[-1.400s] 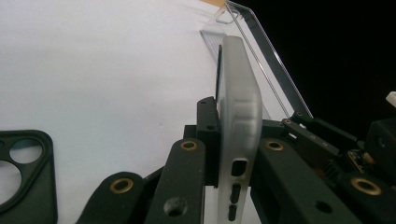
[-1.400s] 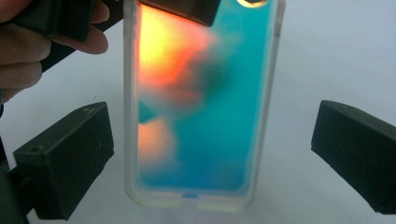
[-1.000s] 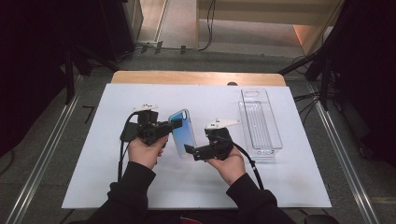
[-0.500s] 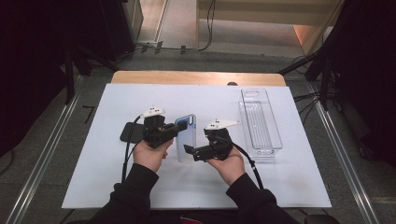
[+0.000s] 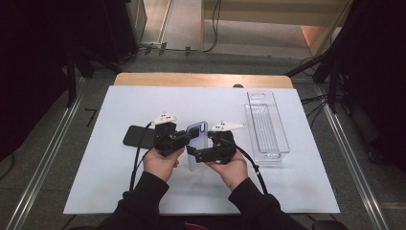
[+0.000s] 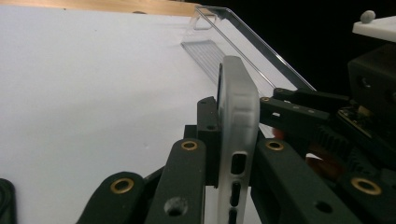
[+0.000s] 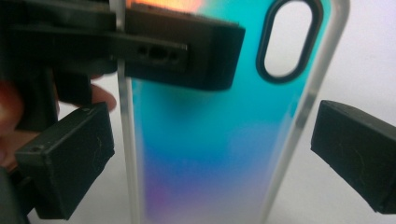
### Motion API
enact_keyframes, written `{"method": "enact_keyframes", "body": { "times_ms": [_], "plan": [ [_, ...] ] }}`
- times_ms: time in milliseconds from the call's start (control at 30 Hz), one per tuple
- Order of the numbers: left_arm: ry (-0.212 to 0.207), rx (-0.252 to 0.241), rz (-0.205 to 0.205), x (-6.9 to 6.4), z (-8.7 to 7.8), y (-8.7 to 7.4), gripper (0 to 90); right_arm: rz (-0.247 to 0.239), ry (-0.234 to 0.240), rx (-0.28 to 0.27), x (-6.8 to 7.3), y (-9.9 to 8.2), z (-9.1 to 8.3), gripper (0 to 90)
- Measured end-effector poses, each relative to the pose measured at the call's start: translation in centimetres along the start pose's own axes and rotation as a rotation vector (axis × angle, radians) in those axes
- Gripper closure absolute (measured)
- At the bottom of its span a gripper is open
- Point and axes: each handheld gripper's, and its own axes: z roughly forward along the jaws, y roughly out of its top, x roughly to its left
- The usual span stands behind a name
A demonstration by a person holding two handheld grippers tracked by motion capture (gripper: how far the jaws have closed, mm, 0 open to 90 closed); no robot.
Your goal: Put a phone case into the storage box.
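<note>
**Q:** Left gripper [image 5: 184,139] first: where is it, and what is it doing?

**A:** It sits just left of centre in the high view, held in the person's left hand [image 5: 162,162]. Its jaws are clamped on a phone case [image 5: 197,143], pressing on both faces. In the left gripper view the case [image 6: 238,135] rises edge-on from the bottom centre of the frame, frosted and pale, squeezed between the two black jaws.

**Q:** And the right gripper?

**A:** The right gripper [image 5: 194,154] lies just right of centre in the high view, in the right hand [image 5: 232,165], pointing toward the case. Its jaws are spread apart. In the right gripper view the case [image 7: 219,135] stands between them (teal fading to blue and pink, with an oval camera cut-out at upper right); one pad [image 7: 70,163] at lower left is just beside the case's edge, the other at lower right stands apart from it.

**Q:** Where is the case relative to the table?

**A:** It is at the middle of the white tabletop [image 5: 115,191], between the two grippers. I cannot tell whether its lower end rests on the surface.

**Q:** Anything else nearby?

**A:** A dark phone [image 5: 139,136] lies flat to the left of the left gripper. A clear plastic tray [image 5: 265,122] stands at centre right, apart from both hands.
</note>
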Motion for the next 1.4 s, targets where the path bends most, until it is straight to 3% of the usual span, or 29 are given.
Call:
{"method": "enact_keyframes", "body": {
  "times_ms": [67, 200, 367, 433, 633, 800, 900, 1100, 1400],
  "plan": [
    [0.0, -0.002, 0.004, -0.2, 0.0, 0.0, 85.8, 0.005, 0.001, 0.0, 0.0, 0.0, 0.1, 0.4],
    [-0.002, -0.004, 0.008, -0.4, 0.0, 0.0, 85.3, 0.005, 0.014, -0.009, 0.0, -0.1, 0.0, 14.6],
    [-0.038, -0.002, -0.016, -0.3, -0.2, 0.1, 83.3, -0.018, -0.002, -0.011, 0.2, 0.0, -0.3, 15.4],
    [-0.06, 0.006, -0.022, -0.2, -0.3, 0.3, 77.5, -0.024, -0.006, -0.013, 0.2, 0.1, -0.4, 15.4],
    [-0.069, 0.01, -0.018, -0.5, -1.0, 0.8, 59.6, -0.025, -0.03, 0.002, -0.6, 0.2, -0.4, 15.4],
    [-0.106, 0.042, -0.018, -0.1, -1.5, 1.0, 43.9, -0.018, -0.052, 0.005, -1.5, 0.2, -0.7, 15.4],
    [-0.12, 0.06, -0.022, 0.1, -1.9, 1.0, 38.8, -0.018, -0.064, 0.015, -2.1, 0.3, -0.9, 15.4],
    [-0.143, 0.109, 0.01, 0.5, -2.4, 0.9, 30.5, -0.043, -0.086, 0.017, -2.8, 0.4, -1.5, 15.3],
    [-0.155, 0.154, 0.091, 1.3, -3.2, 0.0, 29.2, -0.064, -0.038, 0.028, -3.3, 1.0, -2.3, 15.3]
  ]
}}
